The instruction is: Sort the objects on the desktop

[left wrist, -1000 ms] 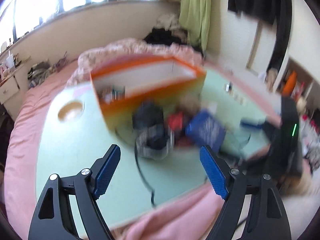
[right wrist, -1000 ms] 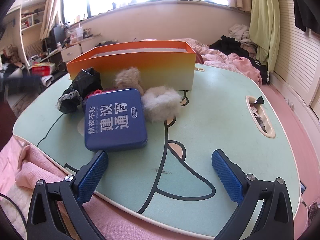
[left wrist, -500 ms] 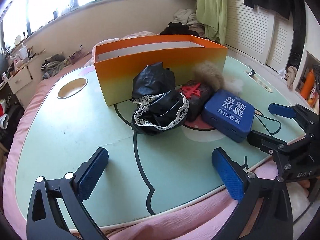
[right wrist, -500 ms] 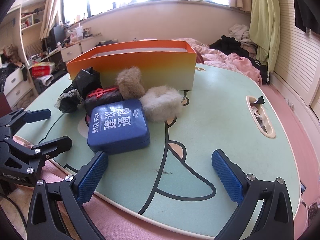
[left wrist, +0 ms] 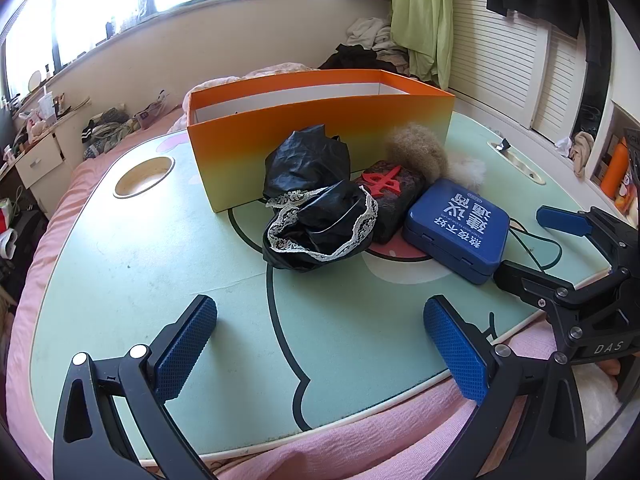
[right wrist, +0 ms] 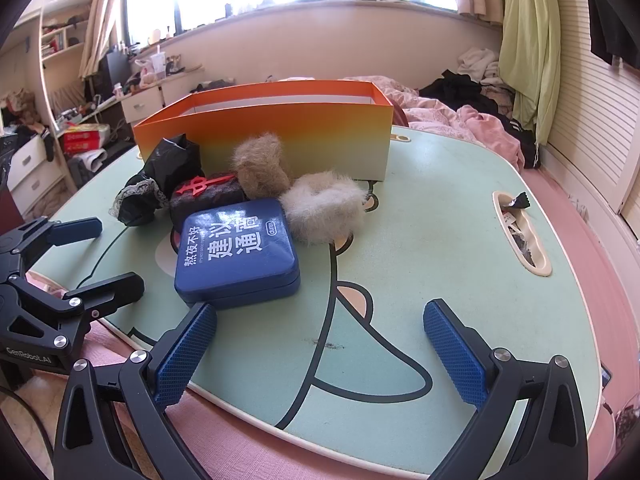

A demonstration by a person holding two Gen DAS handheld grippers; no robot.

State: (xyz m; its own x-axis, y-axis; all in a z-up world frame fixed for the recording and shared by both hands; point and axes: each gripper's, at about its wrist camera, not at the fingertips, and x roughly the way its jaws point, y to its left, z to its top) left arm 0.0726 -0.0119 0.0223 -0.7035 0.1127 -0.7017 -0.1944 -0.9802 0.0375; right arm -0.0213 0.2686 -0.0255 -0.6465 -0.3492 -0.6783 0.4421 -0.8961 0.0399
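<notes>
A cluttered bedroom with bright windows lies behind a pale green lap table printed with a cartoon outline, set on pink bedding.

The things to be sorted sit bunched ahead of both pairs of fingers. A blue tin with white Chinese lettering lies flat just beyond the right gripper's left fingertip, and off to the right past the left gripper's right fingertip. Touching it on the far side is a dark block with a red character. A black garment with lace trim lies straight ahead of the left gripper, with a crumpled black bag behind it. A tan fluffy scrunchie and a white fluffy scrunchie rest beside the tin, the white one touching it. Behind them all stands an open orange box.

The left gripper has just been opening; its fingers are spread wide above bare tabletop, nothing between them. The right gripper is likewise released, gaping over bare table at the near edge. Each tool shows at the side of the other's view.

A round cup recess lies far left beyond the left fingers; an oblong slot lies right of the right fingers.
</notes>
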